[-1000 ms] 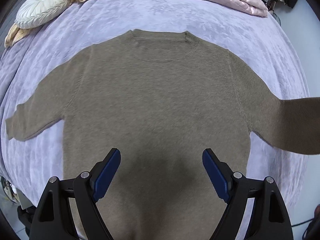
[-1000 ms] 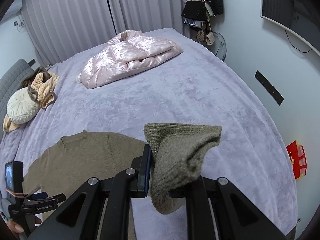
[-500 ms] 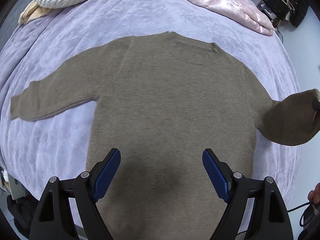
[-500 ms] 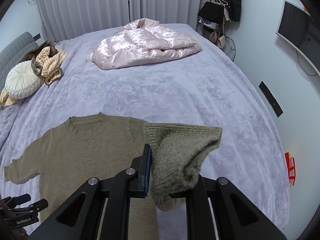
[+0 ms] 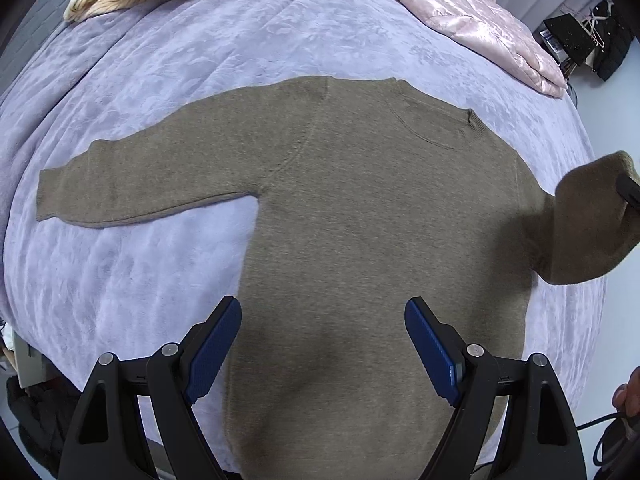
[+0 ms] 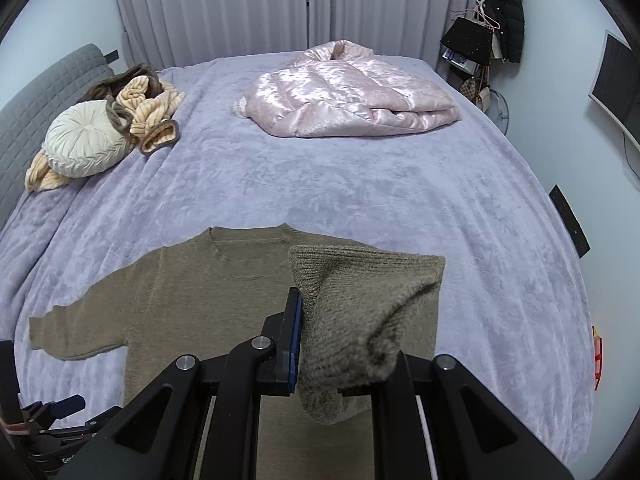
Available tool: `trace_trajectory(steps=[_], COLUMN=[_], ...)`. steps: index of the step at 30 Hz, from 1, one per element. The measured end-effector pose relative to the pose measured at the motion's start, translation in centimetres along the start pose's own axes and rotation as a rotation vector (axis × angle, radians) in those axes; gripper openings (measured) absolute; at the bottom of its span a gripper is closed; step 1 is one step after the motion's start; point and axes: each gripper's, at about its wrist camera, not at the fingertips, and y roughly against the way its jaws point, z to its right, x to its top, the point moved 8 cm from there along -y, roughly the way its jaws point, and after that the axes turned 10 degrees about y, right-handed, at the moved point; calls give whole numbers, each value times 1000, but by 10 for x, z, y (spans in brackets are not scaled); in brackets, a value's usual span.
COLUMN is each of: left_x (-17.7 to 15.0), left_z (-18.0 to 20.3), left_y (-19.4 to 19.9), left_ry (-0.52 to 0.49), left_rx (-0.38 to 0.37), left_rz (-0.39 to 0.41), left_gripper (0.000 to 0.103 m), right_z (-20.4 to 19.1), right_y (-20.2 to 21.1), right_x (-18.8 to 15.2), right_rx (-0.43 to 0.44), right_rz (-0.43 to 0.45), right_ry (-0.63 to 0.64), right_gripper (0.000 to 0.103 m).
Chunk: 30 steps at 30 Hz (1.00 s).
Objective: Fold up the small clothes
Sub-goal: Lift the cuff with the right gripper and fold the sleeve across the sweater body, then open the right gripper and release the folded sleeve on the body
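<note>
Right tool (image 6: 340, 344) pinching sleeve cuff (image 6: 360, 300), lifted for fold across sweater (image 5: 360, 220). Left tool (image 5: 323, 350) spread, empty, above hem.

Bedroom, bed (image 6: 360, 184), curtains (image 6: 224, 8), round cushion (image 6: 86, 140)

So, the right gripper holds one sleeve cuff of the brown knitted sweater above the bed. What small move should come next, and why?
Probably carry the cuff across and lay it on the chest of the brown knitted sweater. The right gripper is shut on the cuff, lifted off the lilac bedspread, while the body lies flat. The left gripper hangs open above the hem, holding nothing.
</note>
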Motion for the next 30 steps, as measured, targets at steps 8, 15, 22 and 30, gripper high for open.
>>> trace_trajectory(steps=[8, 15, 22, 30], left_x=[13, 17, 12, 4], left_z=[-47, -89, -131, -165], left_y=[12, 20, 27, 28], left_ry=[13, 34, 73, 115], left_rx=[29, 54, 58, 87], left_rz=[13, 18, 22, 16], left_gripper=[85, 85, 85, 85], right_z=[-67, -110, -156, -202], right_y=[-21, -57, -103, -145], right_x=[6, -1, -22, -40], right_rx=[32, -30, -52, -76], right_rz=[-29, -74, -136, -205], right_ry=[4, 60, 136, 214], right_gripper=[14, 14, 14, 15])
